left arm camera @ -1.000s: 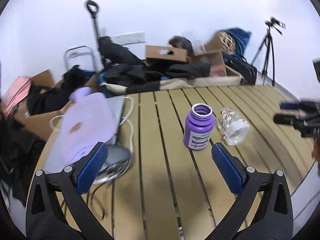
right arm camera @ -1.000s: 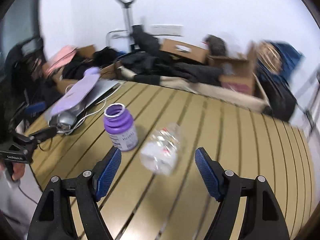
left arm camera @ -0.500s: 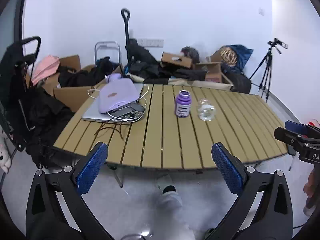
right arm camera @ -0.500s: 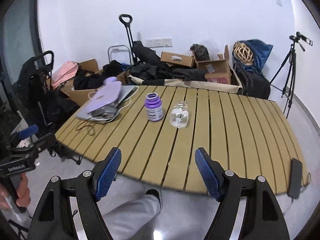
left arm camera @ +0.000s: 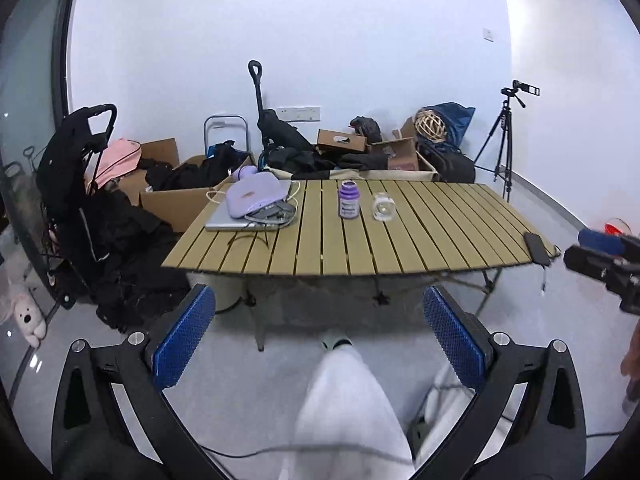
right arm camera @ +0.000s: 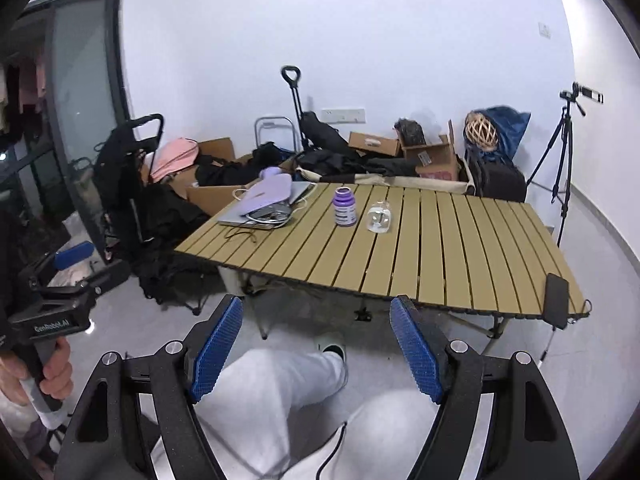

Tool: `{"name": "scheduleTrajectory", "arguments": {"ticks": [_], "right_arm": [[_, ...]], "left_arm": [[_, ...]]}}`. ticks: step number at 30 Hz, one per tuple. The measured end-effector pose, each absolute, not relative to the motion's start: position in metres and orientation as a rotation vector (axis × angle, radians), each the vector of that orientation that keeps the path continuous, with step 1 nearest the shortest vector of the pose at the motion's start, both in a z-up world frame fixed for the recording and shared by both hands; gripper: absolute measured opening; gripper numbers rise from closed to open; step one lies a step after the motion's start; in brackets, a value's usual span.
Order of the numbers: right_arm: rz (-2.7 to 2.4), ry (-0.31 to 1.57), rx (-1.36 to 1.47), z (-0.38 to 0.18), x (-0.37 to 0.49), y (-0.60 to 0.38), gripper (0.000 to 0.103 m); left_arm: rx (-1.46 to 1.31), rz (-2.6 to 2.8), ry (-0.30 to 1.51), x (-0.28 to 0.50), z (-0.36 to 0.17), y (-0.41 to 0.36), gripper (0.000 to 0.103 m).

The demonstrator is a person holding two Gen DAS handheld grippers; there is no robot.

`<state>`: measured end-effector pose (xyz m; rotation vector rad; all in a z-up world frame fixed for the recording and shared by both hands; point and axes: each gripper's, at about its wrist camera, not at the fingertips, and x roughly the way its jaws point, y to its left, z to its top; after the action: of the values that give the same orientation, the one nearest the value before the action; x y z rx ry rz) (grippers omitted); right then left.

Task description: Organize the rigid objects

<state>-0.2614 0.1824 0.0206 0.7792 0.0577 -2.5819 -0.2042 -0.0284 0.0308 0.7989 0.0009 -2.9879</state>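
A purple bottle (left arm camera: 349,200) stands upright with no cap on the slatted wooden table (left arm camera: 440,232). A clear glass jar (left arm camera: 383,207) lies on its side just right of it. Both also show in the right wrist view, the bottle (right arm camera: 344,207) and the jar (right arm camera: 379,217). My left gripper (left arm camera: 318,338) is open and empty, held well back from the table, above the person's white-trousered legs. My right gripper (right arm camera: 316,354) is open and empty too, equally far back.
A laptop (left arm camera: 248,216) with a lilac pouch (left arm camera: 256,197) and cables lies at the table's far left. A black phone (left arm camera: 537,247) sits at the right front corner. Boxes, bags and a black stroller (left arm camera: 80,184) crowd the floor behind and left. A tripod (left arm camera: 505,140) stands at the right.
Both grippers have pulled far back from the table. The bottle and jar, close between the fingers a second ago, are now small and distant. Both grippers stay open.
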Motion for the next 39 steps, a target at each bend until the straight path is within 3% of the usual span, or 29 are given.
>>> {"name": "scheduleTrajectory", "arguments": {"ticks": [12, 19, 39], "right_arm": [[-2.534, 0.004, 0.678, 0.016, -0.116, 0.195, 0.088], [-2.568, 0.024, 0.636, -0.006, -0.059, 0.202, 0.088], [-2.638, 0.061, 0.552, -0.025, -0.033, 0.206, 0.088]], "left_arm": [[0.685, -2.988, 0.16, -0.071, 0.01, -0.044, 0.103], [0.469, -2.957, -0.005, -0.015, 0.007, -0.02, 0.103], [0.381, -2.991, -0.034, 0.01, -0.006, -0.01, 0.103]]}}
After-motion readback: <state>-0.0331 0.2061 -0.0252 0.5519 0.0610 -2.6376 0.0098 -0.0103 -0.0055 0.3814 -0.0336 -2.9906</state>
